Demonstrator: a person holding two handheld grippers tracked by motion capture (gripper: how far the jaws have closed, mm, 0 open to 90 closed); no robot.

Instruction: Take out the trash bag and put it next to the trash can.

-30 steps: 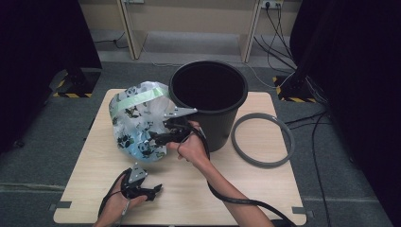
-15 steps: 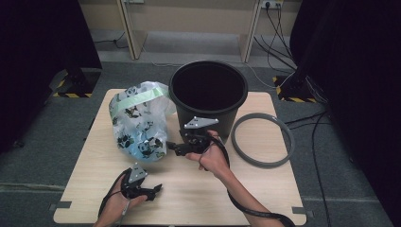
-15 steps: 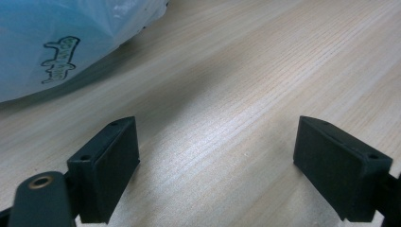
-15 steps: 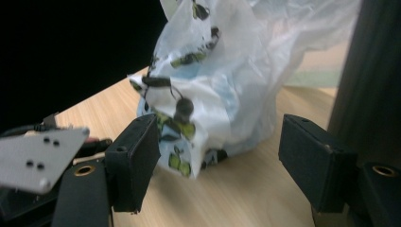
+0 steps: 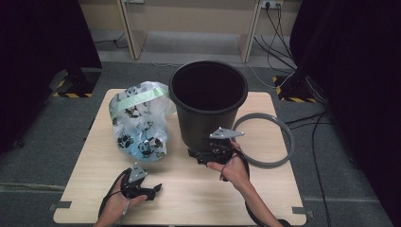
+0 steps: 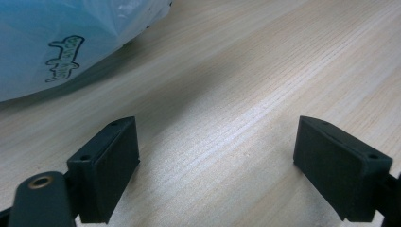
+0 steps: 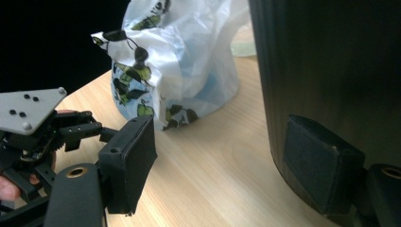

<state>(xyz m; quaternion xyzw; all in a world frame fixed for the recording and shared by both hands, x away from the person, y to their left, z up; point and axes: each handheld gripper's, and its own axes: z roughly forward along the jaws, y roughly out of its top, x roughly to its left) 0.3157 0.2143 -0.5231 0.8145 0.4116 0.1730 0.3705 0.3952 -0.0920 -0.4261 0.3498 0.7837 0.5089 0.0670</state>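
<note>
High view: right tongs have let go of the knotted, leaf-printed plastic bag and slid across to the black plastic bin, so the bag stays on the surface. Left gripper view: left tongs spread, empty. Right gripper view: jaws were just widening, nothing between them, beside the bin wall.

A recording lab or studio is being suggested by the pale wooden table being set on grey carpet, black curtains hanging around, hazard-taped stand feet and cables trailing to wall sockets.
</note>
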